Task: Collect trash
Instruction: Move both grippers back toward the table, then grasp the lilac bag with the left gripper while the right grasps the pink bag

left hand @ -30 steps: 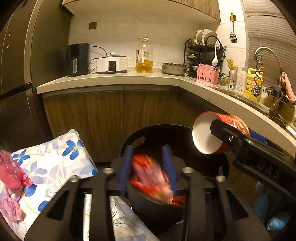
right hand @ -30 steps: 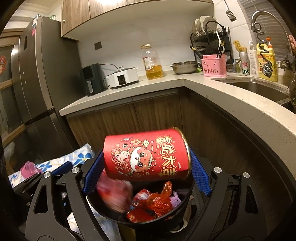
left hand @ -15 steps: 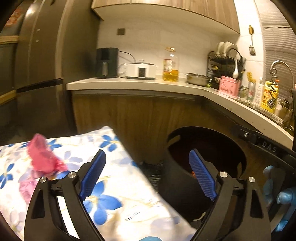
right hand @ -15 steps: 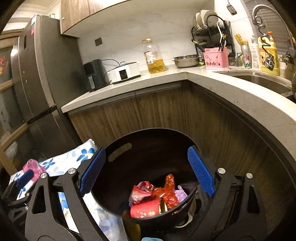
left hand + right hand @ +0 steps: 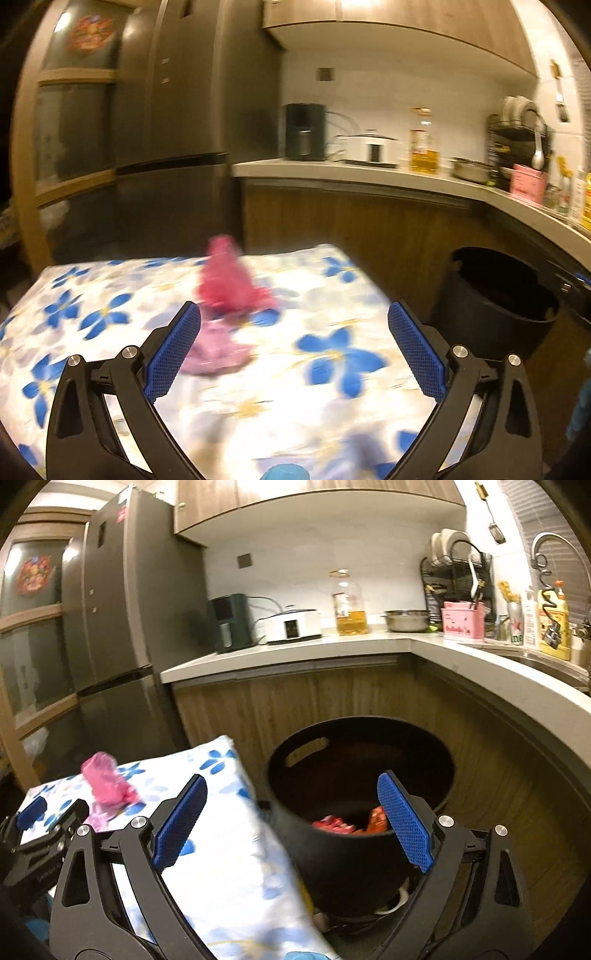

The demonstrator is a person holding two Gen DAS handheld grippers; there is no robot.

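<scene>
Left gripper (image 5: pixel 294 328) jaws opening wide with nothing between them, pink crumpled trash (image 5: pixel 229 280) just ahead on the floral cloth (image 5: pixel 332 398), right gripper (image 5: pixel 291 805) jaws opening and empty, black bin (image 5: pixel 354 853) directly ahead holding red wrappers (image 5: pixel 332 825)

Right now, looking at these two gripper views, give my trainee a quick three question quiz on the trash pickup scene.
1. True or false: the left gripper is holding a piece of trash.
2. Where does the pink wrapper lie? A) in the black bin B) on the floral cloth C) on the counter
3. Fill in: the red trash sits at the bottom of the black ____.

Key:
1. False. Its jaws are opening, with nothing between them.
2. B, on the floral cloth.
3. Bin, standing beside the cloth and below the counter.
</scene>
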